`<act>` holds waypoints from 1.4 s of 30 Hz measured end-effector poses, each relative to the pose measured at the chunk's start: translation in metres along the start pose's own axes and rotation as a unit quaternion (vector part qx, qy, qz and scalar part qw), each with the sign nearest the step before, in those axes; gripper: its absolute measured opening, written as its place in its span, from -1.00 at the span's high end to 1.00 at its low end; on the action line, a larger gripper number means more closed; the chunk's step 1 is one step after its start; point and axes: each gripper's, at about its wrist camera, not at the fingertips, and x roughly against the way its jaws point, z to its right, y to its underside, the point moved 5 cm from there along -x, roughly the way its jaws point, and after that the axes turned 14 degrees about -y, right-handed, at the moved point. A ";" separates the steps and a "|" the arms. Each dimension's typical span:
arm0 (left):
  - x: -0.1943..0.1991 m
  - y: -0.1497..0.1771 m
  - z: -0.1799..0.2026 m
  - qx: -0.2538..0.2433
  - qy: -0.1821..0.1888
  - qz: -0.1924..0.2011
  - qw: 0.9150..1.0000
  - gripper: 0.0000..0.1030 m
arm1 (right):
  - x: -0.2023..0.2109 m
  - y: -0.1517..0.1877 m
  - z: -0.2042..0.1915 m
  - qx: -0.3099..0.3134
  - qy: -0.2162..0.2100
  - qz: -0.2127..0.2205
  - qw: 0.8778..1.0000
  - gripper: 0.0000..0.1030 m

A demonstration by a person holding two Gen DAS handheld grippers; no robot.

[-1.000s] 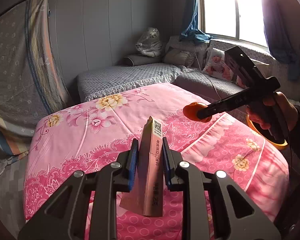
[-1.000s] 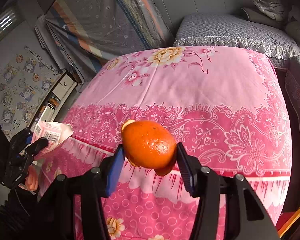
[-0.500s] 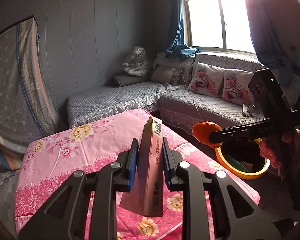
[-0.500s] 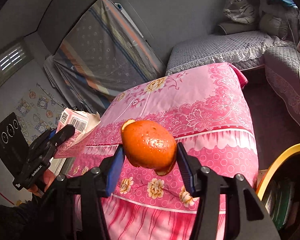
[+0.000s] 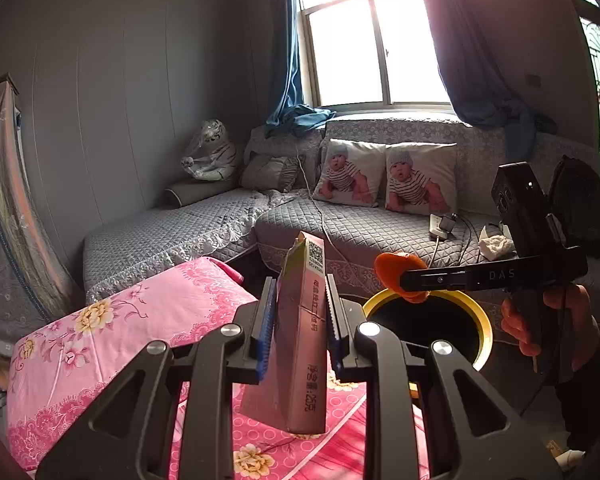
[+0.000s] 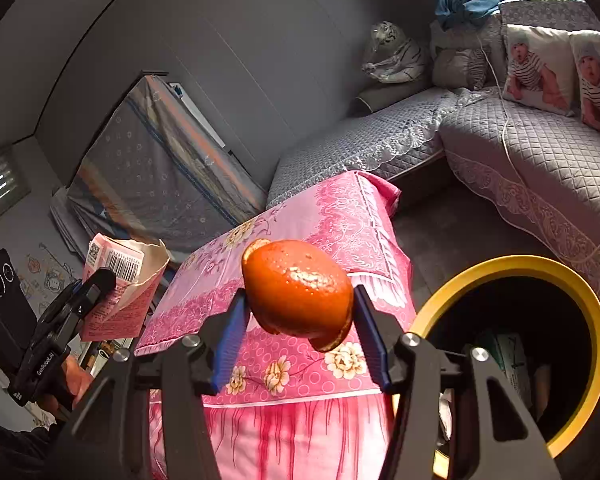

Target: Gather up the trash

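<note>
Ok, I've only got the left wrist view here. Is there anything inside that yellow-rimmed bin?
Observer: Yes. The right wrist view looks down into the bin, and some pale packaging lies inside.
Operator: What's on the carton's wide face?
Observer: The carton in the left gripper has a barcode printed near its torn-open top.
Operator: How is the peel held?
Observer: The right gripper is shut on the orange peel, with one pad on each side.

Bin mouth open above, pink-covered table just beside
</note>
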 end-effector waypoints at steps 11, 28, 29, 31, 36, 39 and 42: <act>-0.033 -0.008 0.058 -0.012 0.040 -0.006 0.999 0.57 | 0.053 0.016 0.064 -0.044 0.084 0.060 0.994 0.04; -0.171 0.039 0.157 -0.027 0.079 -0.130 0.988 0.56 | 0.062 0.060 0.172 -0.151 0.199 0.066 0.966 0.02; -0.176 0.042 0.159 -0.024 0.081 -0.138 0.987 0.56 | 0.062 0.060 0.176 -0.155 0.199 0.065 0.965 0.02; -0.185 0.047 0.164 -0.022 0.078 -0.147 0.986 0.56 | 0.062 0.061 0.182 -0.162 0.204 0.066 0.963 0.02; -0.191 0.050 0.158 0.014 0.085 -0.163 0.983 0.27 | 0.065 0.059 0.195 -0.182 0.222 0.069 0.956 -0.09; -0.181 0.046 0.138 0.042 0.071 -0.150 0.985 -0.51 | 0.071 0.058 0.195 -0.187 0.231 0.075 0.952 -0.25; -0.168 0.039 0.116 0.067 0.066 -0.138 0.986 -0.70 | 0.074 0.053 0.188 -0.179 0.239 0.080 0.951 -0.32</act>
